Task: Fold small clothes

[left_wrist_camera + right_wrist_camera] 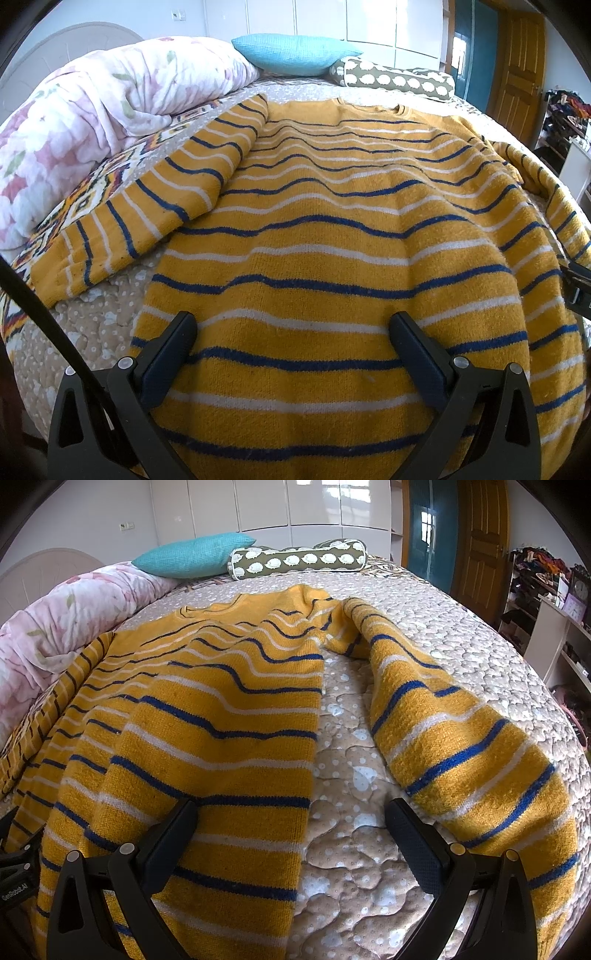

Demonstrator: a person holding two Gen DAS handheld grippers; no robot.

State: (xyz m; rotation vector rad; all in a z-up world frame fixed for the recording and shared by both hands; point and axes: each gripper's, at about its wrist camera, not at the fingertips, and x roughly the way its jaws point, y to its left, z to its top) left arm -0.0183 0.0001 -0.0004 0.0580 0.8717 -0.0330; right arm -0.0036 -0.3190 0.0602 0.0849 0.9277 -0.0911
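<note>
A yellow sweater (332, 229) with blue and white stripes lies spread flat on the bed, neck away from me. Its left sleeve (155, 199) lies out to the left. Its right sleeve (461, 738) runs down the right side, apart from the body (207, 738). My left gripper (293, 328) is open, low over the sweater's hem area. My right gripper (290, 816) is open over the right edge of the body and the bare quilt between body and sleeve. Neither holds anything.
The bed has a beige quilted cover (351, 782). A floral duvet (92, 122) is bundled at the left. A teal pillow (295, 53) and a patterned bolster (395, 77) lie at the far end. Cluttered shelves (546, 590) stand at the right.
</note>
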